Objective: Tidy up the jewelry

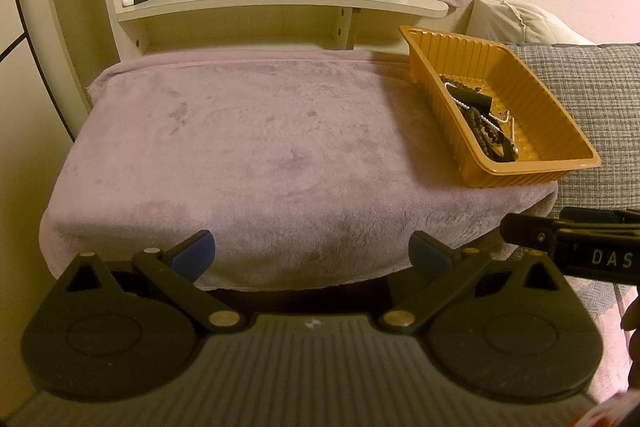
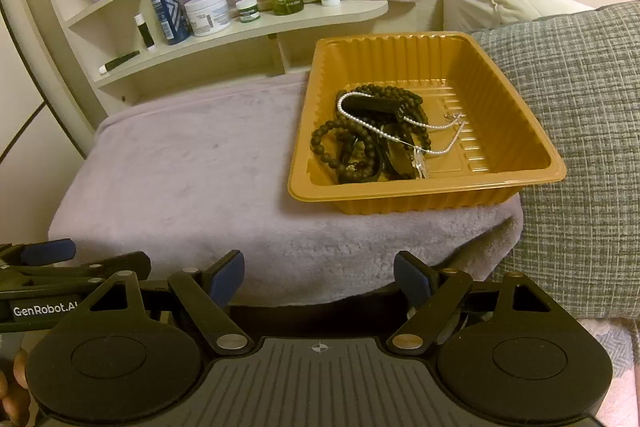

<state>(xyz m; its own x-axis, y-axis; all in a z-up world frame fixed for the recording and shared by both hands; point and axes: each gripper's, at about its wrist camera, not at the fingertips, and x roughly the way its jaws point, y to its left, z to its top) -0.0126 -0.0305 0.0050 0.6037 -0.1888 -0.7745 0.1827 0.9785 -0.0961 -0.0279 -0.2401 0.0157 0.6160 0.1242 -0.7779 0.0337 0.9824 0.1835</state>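
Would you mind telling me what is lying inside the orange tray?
The orange tray holds a tangle: dark bead strands, a white pearl chain draped over them, and a black strap-like piece. Whatever lies beneath is covered.

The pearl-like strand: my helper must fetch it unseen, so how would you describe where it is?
On the mauve plush blanket sits a ribbed amber plastic tray. Inside it, a pile of dark jewelry lies. The thin white bead strand loops across that pile, the only pale piece among dark round-bead bracelets.
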